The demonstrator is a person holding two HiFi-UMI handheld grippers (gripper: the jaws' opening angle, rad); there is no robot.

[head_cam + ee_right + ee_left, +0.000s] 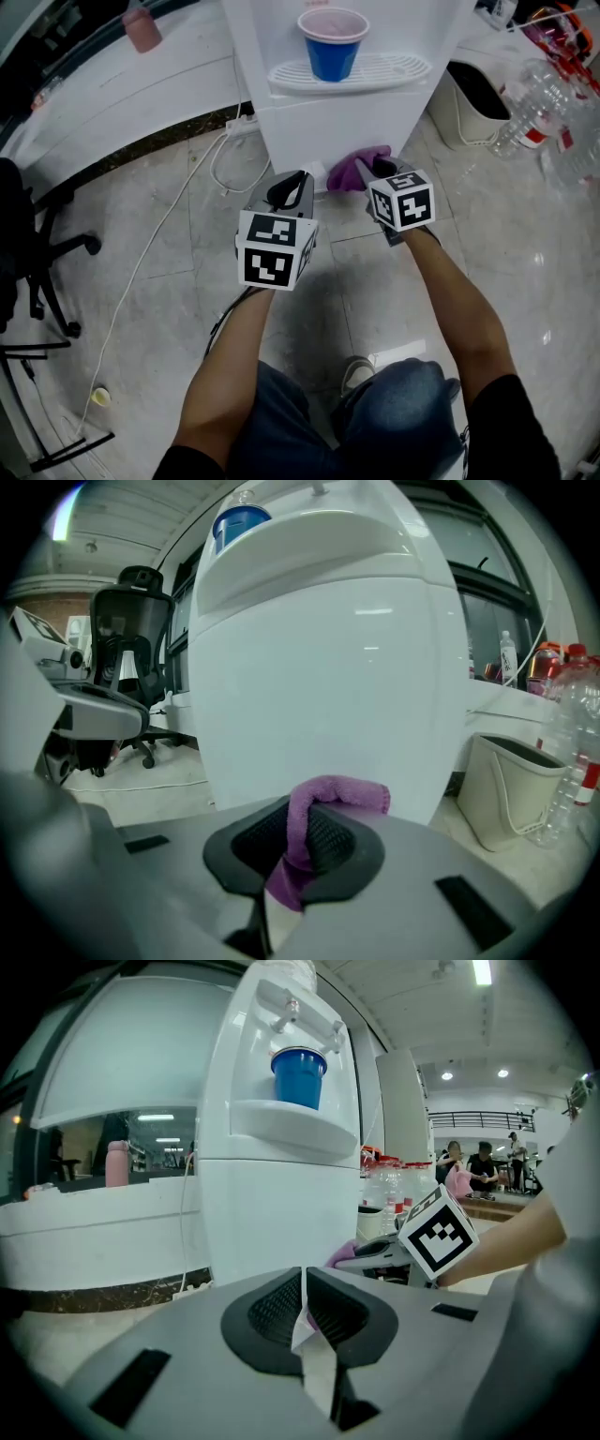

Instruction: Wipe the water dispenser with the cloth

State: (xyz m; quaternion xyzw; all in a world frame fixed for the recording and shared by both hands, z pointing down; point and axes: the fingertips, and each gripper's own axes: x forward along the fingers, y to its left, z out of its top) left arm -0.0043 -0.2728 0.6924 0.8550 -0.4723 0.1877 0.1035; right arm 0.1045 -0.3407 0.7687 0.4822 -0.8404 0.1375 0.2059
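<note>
Right claw: the right claw (300, 834) is clamped on a purple cloth (339, 795). The cloth runs down between the two dark ribbed pads, and a fold of it flops over the tip.
Cloth position: it sits low down, right at the bottom of the front panel of the water dispenser (328, 127). From the head view it lies against the lower edge of the panel, though actual contact is hard to confirm.
Left claw: the left claw (305, 1299) has its pads brought together, with only a thin pale sliver between them. It grips nothing that shows. It hangs just left of the right claw and points at the same lower panel, a little short of it.
Water dispenser: white and upright, it stands on the floor (525, 248). A blue cup (332, 49) sits upright on its slotted drip tray (398, 67) under the taps.
Left of the dispenser: a white curved counter (112, 89) carries a pink bottle (142, 28). A white cable (161, 239) trails from the foot of the dispenser across the tiles. A black office chair (33, 248) stands at the far left.
Right of the dispenser: an open cream bin (467, 120) stands close by. Beyond it is a cluster of clear plastic bottles (527, 111) with red labels.
Person: two bare forearms reach forward, with jeans and one shoe below.
</note>
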